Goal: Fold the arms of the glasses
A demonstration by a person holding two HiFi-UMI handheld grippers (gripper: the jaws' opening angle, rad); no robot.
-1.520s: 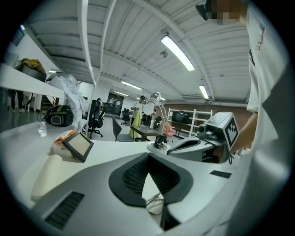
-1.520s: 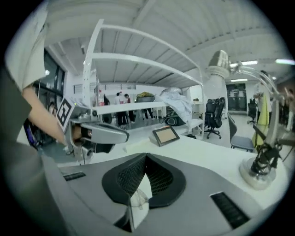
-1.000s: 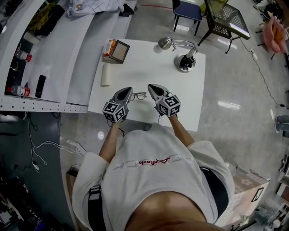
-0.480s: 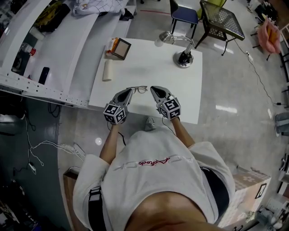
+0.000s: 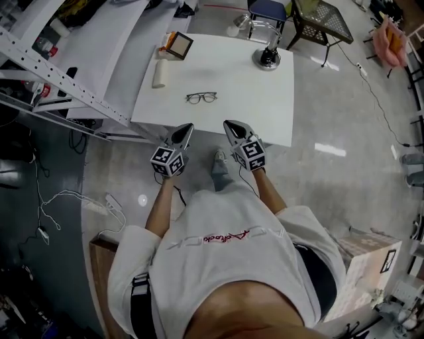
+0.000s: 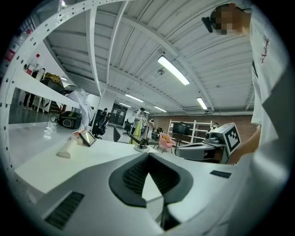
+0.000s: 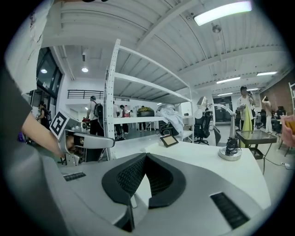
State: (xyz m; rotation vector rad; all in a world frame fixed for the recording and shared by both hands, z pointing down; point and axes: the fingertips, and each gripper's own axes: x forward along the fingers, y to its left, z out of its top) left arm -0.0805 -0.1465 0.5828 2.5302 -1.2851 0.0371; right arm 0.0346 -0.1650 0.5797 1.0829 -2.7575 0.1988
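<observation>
The thin dark-framed glasses lie alone on the white table, left of its middle. They are too small to tell how their arms stand. Both grippers hang over the floor just short of the table's near edge, well back from the glasses. My left gripper is shut with nothing in it, its tips meeting in the left gripper view. My right gripper is likewise shut and empty. Each gripper view shows the other gripper alongside. The glasses show in neither gripper view.
A desk lamp stands at the table's far right corner, a small framed tablet and a white roll at the far left. A metal shelf rack runs along the left. Chairs stand beyond the table.
Both grippers have drawn back from beside the glasses to past the table's near edge. The glasses stay lying on the table, and the head view has backed away with the person.
</observation>
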